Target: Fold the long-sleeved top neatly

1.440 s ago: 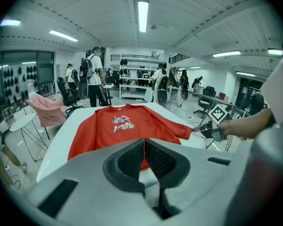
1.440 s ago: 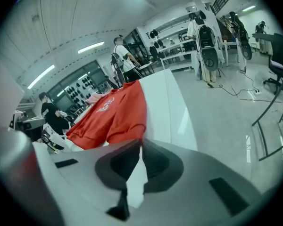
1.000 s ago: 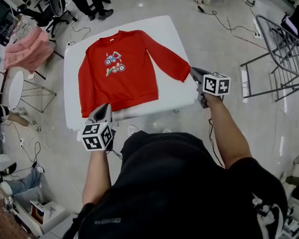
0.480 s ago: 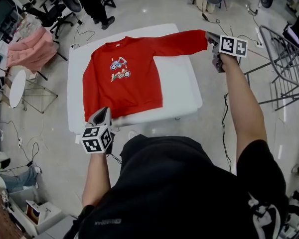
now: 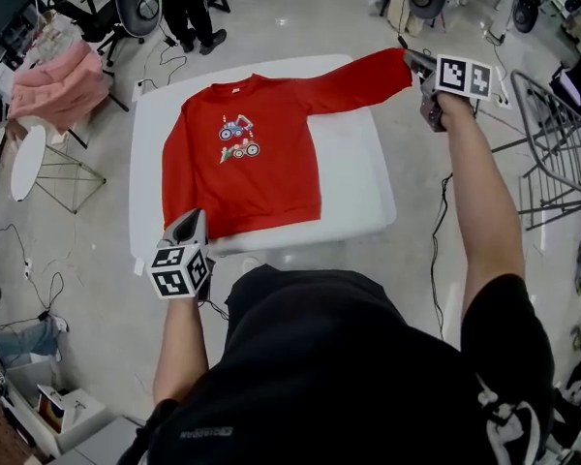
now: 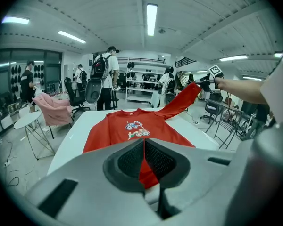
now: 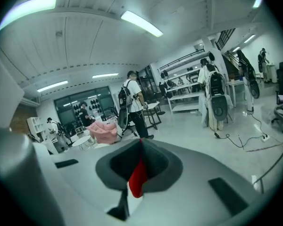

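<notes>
On the white table (image 5: 358,187) a red long-sleeved sweatshirt (image 5: 247,177) lies flat and face up, its vehicle print (image 5: 238,136) showing and its collar toward the far edge. At the near left corner, the left gripper (image 5: 189,226) has its 2 jaws pressed together on the hem. Off the table's far right corner, the right gripper (image 5: 413,59) pinches the cuff of 1 sleeve (image 5: 353,80), which runs taut from the shoulder, lifted clear of the tabletop. A pink garment (image 5: 58,85) sits heaped at the far left.
</notes>
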`<state>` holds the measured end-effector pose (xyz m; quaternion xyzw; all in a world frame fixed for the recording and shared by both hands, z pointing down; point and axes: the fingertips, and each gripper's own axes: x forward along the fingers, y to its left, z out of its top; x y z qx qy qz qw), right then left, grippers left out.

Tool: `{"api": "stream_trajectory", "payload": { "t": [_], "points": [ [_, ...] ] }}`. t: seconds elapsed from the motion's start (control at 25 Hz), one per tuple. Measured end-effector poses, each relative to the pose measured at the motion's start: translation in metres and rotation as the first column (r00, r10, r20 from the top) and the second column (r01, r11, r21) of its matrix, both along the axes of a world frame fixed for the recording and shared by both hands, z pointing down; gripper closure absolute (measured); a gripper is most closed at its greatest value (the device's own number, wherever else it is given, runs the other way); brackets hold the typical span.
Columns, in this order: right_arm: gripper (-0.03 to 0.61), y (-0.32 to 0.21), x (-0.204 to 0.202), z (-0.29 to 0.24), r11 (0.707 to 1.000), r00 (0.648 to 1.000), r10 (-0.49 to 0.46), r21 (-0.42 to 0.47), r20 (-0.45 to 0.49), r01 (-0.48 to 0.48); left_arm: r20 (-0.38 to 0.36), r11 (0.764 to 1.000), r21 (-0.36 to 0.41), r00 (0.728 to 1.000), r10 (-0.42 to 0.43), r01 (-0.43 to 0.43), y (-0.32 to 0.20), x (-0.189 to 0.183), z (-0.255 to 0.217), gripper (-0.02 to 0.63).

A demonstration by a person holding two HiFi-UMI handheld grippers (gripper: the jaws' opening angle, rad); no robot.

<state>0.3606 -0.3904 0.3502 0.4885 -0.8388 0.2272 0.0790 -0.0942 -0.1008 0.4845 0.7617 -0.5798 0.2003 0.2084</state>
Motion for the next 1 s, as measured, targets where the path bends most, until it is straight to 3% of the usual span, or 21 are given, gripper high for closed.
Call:
{"api": "stream_trajectory", "payload": {
  "t": [0.2, 0.48, 0.84, 1.0],
  "points": [
    [0.566, 0.012, -0.082, -0.029, 0.985, 0.985, -0.167, 0.030, -0.052, 0.169, -0.003, 1.000, 0.011, 1.000, 0.007, -0.007, -0.013, -0.012, -0.002, 0.604],
    [0.566, 0.022, -0.204, -0.045, 0.935, 0.929, -0.349, 0.013, -0.125, 0.353, -0.016, 1.000, 0.007, 0.999, -0.029, 0.029, -0.013, -0.040, 0.003, 0.604],
    [0.565, 0.024, -0.346, -0.009, 0.873, 0.842, -0.486, -0.104, -0.233, 0.476, -0.036, 0.996, -0.011, 0.995, -0.094, 0.093, 0.001, -0.082, 0.012, 0.604],
    [0.565, 0.012, -0.390, 0.014, 0.868, 0.831, -0.497, -0.144, -0.251, 0.476, -0.047, 0.992, -0.018, 0.991, -0.128, 0.127, 0.007, -0.102, 0.016, 0.604]
  ]
}}
